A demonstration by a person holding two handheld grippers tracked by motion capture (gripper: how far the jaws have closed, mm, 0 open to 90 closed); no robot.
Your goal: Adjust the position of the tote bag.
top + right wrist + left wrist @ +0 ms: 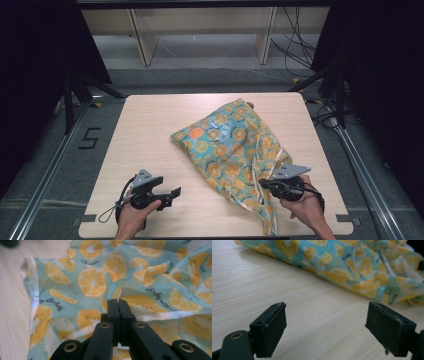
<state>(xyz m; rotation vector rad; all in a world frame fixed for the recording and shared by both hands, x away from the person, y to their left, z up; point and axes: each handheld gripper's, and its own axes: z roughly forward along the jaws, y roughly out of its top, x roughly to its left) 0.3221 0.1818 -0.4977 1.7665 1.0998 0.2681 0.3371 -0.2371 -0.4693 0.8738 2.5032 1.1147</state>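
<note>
While the lemon-print cloth [231,147] lies crumpled across the middle and right of the pale wooden bench [145,130], the right gripper [263,184] sits at its near edge with both jaws clenched tight together. In the right gripper view, the 2 black jaws meet with no gap, and a fold of the cloth [140,282] is pinched between their tips, its white hem running just beside them. The fabric is turquoise with orange and yellow citrus slices and small lines of script, and a narrow tail of it trails toward the bench's near edge beside the right hand [305,202]. The left gripper [175,192] rests low over bare wood near the front left of the bench, well apart from the cloth's nearest corner. In the left gripper view its 2 padded jaws stand wide and released, with nothing between them but wood grain, and the cloth [352,267] lies farther off across the top. The left hand [135,212] holds that gripper from below.
</note>
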